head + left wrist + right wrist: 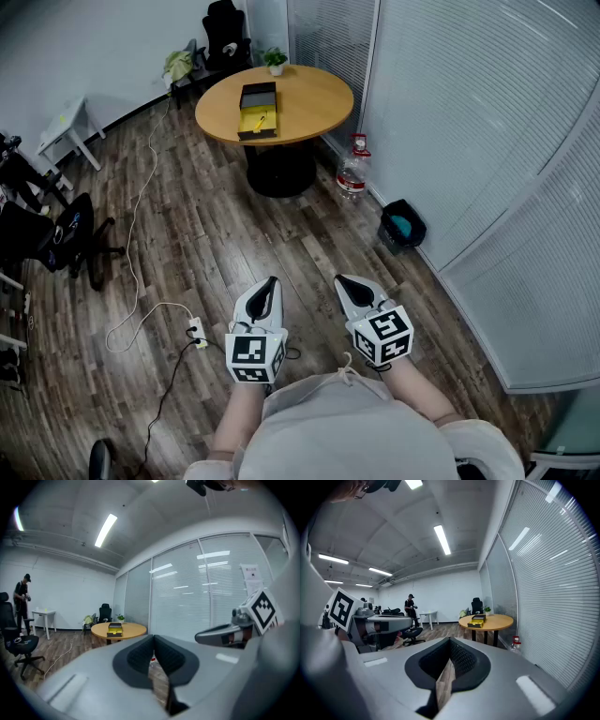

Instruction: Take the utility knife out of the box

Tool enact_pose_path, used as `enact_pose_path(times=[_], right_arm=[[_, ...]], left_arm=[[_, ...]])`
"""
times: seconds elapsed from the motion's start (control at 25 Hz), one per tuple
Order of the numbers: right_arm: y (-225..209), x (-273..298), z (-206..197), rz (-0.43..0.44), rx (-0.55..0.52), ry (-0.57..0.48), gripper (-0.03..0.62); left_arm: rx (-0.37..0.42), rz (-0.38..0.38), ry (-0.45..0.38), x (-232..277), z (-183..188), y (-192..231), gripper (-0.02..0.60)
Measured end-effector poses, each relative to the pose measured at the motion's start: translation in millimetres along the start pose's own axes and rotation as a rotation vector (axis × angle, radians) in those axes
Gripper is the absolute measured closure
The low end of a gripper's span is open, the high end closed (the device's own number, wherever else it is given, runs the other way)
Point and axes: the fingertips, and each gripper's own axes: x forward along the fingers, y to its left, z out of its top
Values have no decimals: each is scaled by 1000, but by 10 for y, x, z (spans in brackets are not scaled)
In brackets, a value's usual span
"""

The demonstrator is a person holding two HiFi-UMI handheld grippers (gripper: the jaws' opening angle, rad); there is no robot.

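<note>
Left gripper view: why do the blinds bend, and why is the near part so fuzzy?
Left gripper view: the wide-angle lens bows the blinds and darkens the corners; the close jaws blur, while the far table looks clearer. Head view: milder bending, even light.

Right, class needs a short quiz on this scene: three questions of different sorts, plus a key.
1. True or false: the open box sits on the round table.
2. Multiple choice: the left tool and the right tool are A) both shut and empty, B) both wide open, C) both gripping the box.
3. Fill in: the water bottle stands on the ____ beside the table's base.
Key: 1 true; 2 A; 3 floor.
</note>
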Motion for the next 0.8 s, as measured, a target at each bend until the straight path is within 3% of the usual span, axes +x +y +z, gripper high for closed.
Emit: enact_pose_path(times=[0.24,0.8], right_arm=[[187,120,-58,11,2,7,594],[145,522,-270,45,104,60,594]], left_arm=[[37,5,-1,-72,-52,161,577],[-15,10,46,86,-308,432,577]])
